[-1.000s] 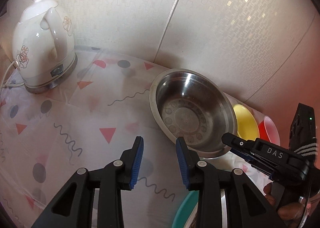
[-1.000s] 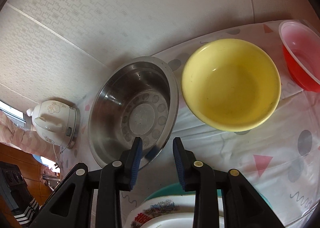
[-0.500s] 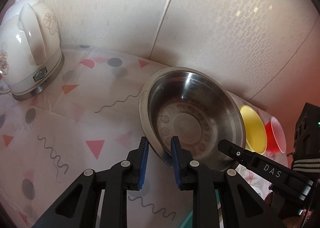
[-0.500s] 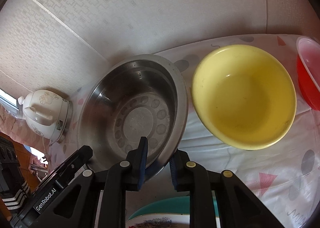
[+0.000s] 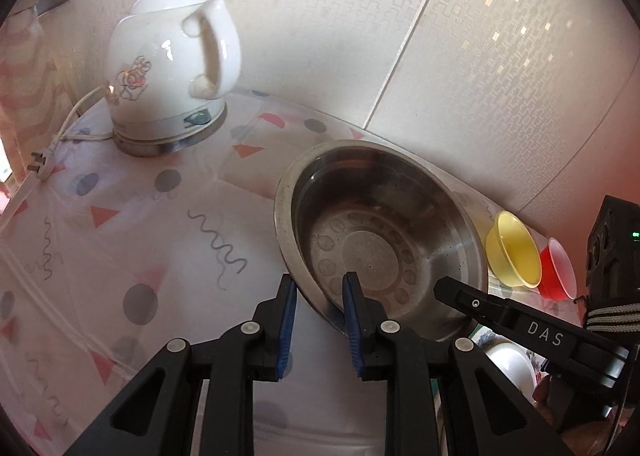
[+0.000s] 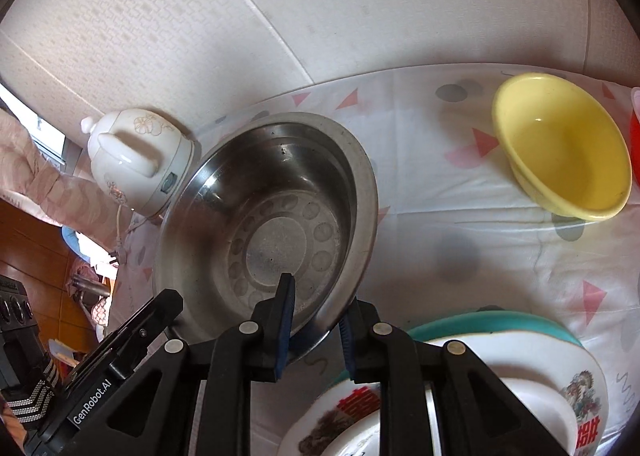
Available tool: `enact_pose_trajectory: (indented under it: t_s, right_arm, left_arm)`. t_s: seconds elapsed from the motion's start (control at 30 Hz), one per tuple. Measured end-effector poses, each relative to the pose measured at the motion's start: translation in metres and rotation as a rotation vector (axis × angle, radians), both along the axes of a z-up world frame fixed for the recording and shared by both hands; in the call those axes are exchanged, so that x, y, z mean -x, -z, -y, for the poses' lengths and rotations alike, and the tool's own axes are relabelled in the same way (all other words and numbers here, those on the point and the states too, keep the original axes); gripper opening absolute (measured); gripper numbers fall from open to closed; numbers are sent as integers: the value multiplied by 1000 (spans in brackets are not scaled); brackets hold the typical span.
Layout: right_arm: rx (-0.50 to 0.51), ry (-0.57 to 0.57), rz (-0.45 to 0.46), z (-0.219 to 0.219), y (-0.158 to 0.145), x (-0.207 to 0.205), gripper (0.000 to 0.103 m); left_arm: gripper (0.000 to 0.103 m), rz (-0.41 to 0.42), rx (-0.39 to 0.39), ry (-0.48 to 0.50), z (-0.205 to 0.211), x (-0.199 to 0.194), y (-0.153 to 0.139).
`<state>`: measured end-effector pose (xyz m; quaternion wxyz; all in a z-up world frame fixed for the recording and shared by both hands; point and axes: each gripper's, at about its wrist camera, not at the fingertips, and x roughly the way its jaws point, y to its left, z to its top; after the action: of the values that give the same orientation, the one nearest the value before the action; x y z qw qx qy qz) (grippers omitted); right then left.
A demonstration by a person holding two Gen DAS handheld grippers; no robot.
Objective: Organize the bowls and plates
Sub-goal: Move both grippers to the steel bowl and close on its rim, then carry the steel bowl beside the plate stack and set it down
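my left gripper and right gripper have both just closed in and now pinch the near rim of the steel bowl — one pad inside, one outside. it looks tipped up off the patterned cloth, between the white kettle and the yellow bowl.

You see a dull brushed-steel basin with an embossed base, a glossy glazed white kettle, a smooth matt yellow bowl, a translucent red plastic bowl, thin printed cloth, textured matt wall panels, your grippers' blue rubbery pads.
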<state>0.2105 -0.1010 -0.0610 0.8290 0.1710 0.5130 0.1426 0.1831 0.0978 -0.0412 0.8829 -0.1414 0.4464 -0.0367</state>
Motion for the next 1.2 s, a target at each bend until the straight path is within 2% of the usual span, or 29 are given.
enact_pose_trajectory:
  t_s: [0.5,0.8,1.2]
  right_arm:
    - [31,-157,-6,-63,0,49,22]
    - [64,-201,-30,-80,15,62,23]
    - [112,-266,19,-90,8,73,30]
  left_arm:
    - [25,-16,-25,-101,-55,71,0]
    - [25,-61,-43,-122,-62,83,18]
    - [27,-63,-105,-149,-59,85,19]
